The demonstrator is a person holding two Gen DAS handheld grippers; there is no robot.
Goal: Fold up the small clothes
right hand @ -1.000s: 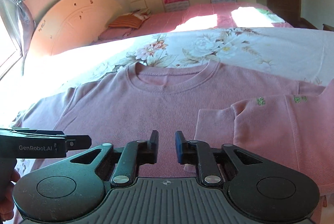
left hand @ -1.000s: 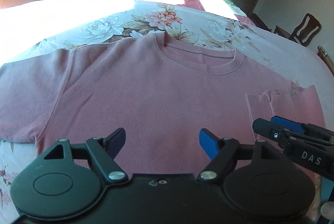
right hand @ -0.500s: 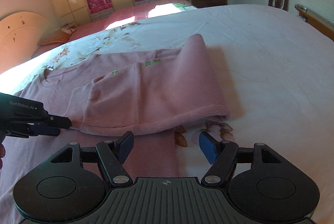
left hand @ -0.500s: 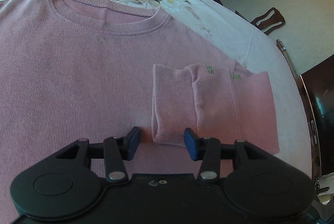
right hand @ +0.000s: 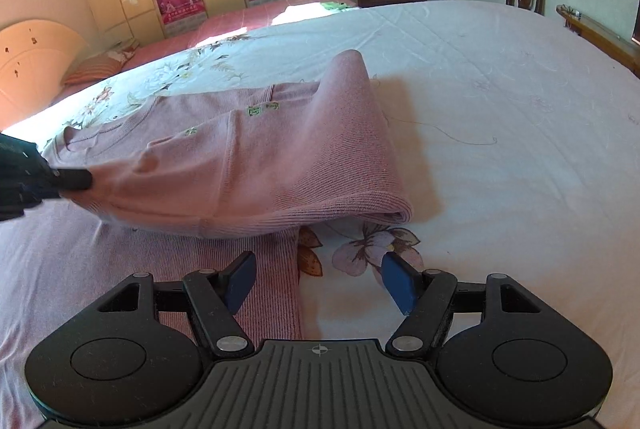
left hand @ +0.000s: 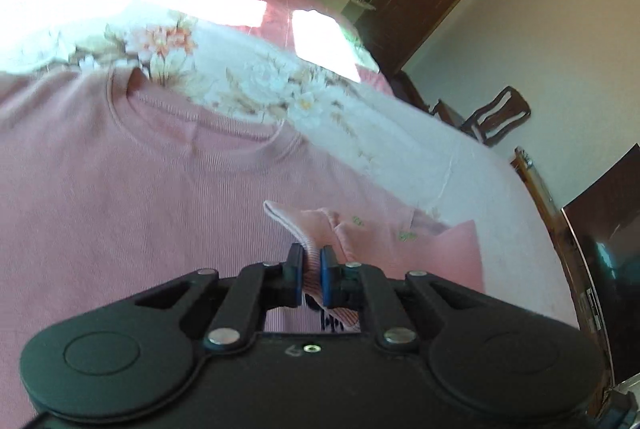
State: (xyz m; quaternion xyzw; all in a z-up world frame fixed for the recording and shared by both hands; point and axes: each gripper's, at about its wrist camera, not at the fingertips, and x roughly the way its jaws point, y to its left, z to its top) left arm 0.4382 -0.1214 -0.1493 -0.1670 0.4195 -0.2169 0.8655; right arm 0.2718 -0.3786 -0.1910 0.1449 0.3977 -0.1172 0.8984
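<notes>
A pink knit sweater [left hand: 120, 209] is spread front-up on a floral bedsheet [right hand: 500, 89], its neckline toward the far side. The right sleeve [right hand: 260, 165] is already laid across the body, its ribbed cuff [left hand: 296, 233] pinched between the narrowed jaws of the left gripper [left hand: 310, 275] and raised slightly off the fabric. In the right wrist view that same gripper is seen at the left edge, gripping the cuff end. The right gripper [right hand: 318, 283] is held wide and empty just above the sweater's near right side edge, where pink fabric meets the sheet. The work is judged to be at an early stage: one sleeve is turned in, though its cuff is not yet set down flat. The left sleeve lies outside both views, so its state cannot be told. Left to be done, by this reading: the cuff smoothed, the other sleeve brought in, the sides and hem folded up
</notes>
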